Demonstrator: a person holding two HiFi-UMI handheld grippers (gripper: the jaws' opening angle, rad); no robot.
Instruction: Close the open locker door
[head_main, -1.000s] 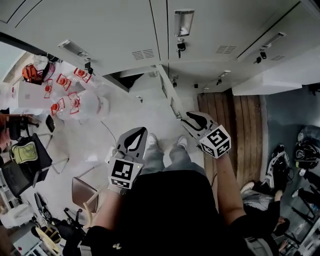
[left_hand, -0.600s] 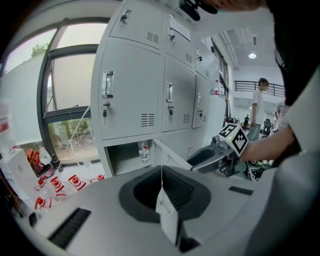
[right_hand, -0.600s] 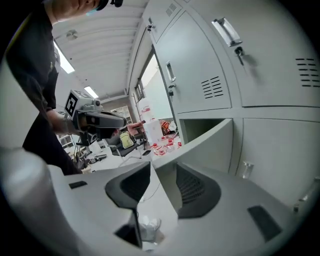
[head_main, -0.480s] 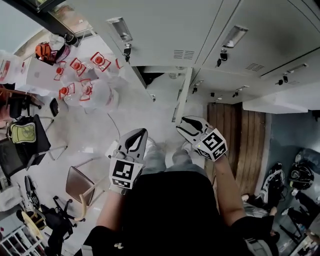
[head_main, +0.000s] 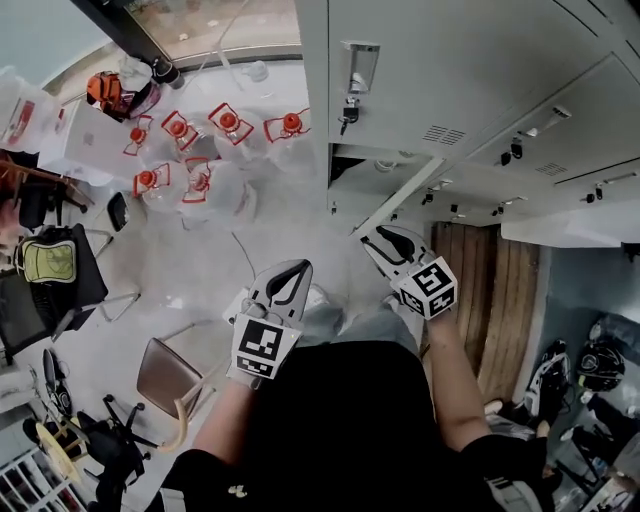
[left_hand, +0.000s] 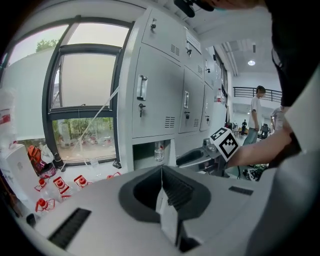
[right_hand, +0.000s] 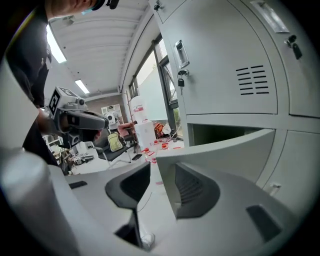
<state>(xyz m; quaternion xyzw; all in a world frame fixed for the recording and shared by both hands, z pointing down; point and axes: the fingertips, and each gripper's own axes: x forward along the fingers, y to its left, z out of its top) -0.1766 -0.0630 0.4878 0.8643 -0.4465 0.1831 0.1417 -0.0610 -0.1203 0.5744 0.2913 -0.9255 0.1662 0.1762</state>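
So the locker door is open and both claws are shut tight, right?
Not both. The locker door is open and the left claw is shut, but the right claw is open: its jaws have just been opening, with nothing between them. The right gripper view shows it.

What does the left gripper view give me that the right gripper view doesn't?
Left gripper view only: a bottle standing inside the open compartment, and a distant standing person. Right gripper view only: the open door's face up close, and a green bag on a chair. Both: the grey lockers, the open compartment, red-capped jugs.
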